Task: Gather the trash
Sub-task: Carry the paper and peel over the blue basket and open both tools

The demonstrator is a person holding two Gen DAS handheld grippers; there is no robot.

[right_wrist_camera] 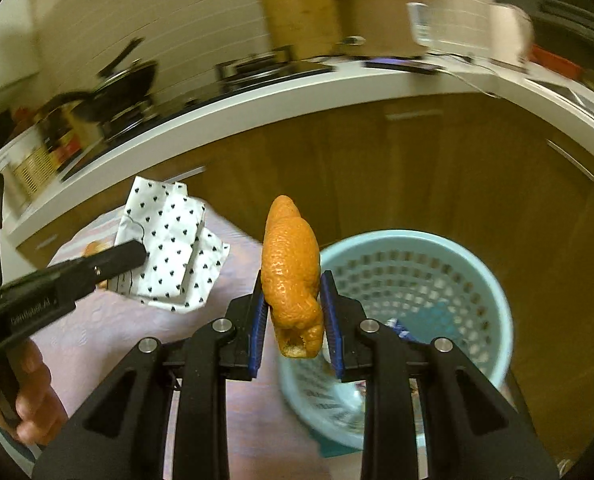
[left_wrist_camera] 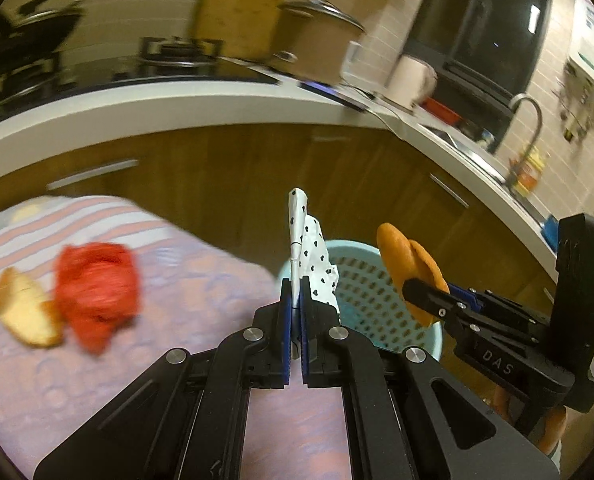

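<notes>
The orange peel [right_wrist_camera: 293,276] is sitting clamped between the pads of the right gripper [right_wrist_camera: 293,300], hanging just above the near rim of the pale blue basket [right_wrist_camera: 493,292]; the spotted paper wrapper [left_wrist_camera: 313,264] is being pinched flat by the left gripper [left_wrist_camera: 296,300], just beside that rim, off the far corner of the cloth-covered table [left_wrist_camera: 177,360]; some scraps are already lying in the basket's bottom, so collecting looks partly done; a red crumpled scrap [left_wrist_camera: 97,292] and a pale peel piece [left_wrist_camera: 25,308] are waiting near the table's left edge, still to be gathered.
</notes>
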